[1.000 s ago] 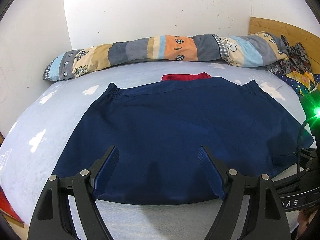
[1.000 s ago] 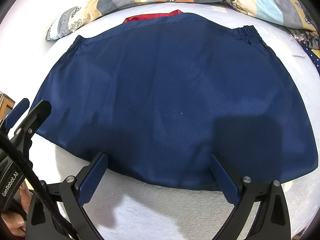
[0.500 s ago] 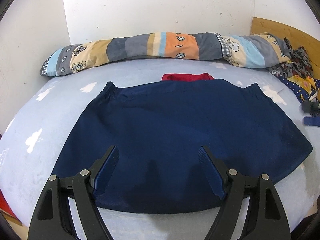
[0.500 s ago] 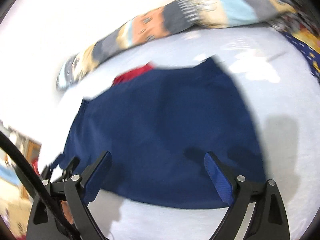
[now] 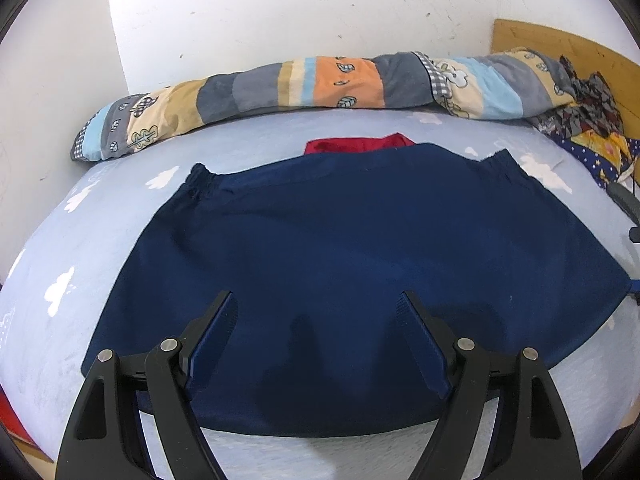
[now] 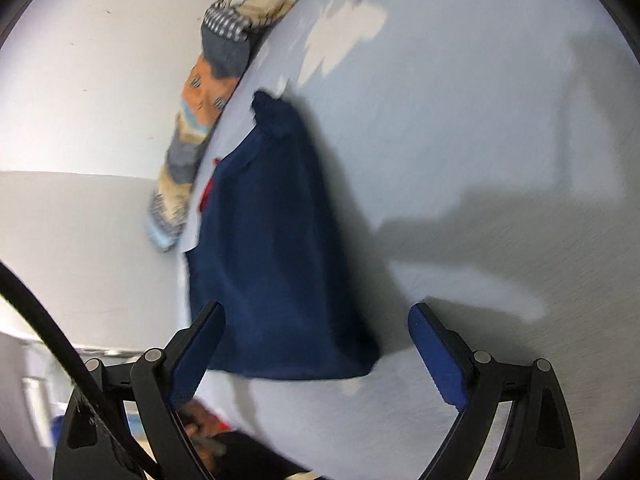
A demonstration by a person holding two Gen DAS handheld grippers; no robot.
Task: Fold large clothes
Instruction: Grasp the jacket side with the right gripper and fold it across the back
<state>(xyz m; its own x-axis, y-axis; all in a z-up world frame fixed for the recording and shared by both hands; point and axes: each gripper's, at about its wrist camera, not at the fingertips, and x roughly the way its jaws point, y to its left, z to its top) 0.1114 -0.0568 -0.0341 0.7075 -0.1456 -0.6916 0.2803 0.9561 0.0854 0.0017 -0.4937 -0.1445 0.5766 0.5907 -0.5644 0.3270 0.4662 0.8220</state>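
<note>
Right wrist view: right gripper (image 6: 316, 354) has swung to the navy garment (image 5: 352, 280)'s right edge, jaws spread, empty, slightly narrowed. Left gripper (image 5: 316, 340) hovers spread over the near hem. Garment flat on bed (image 5: 120, 208); side fold likely next.

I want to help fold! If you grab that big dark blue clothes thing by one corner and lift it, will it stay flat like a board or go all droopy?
Probably droopy. The navy garment lies thin and flat, following the bed, so it looks like soft cloth. Its gathered corner bunches easily. It is likely light, yet wide, so lifting two corners should keep it tidier.
</note>
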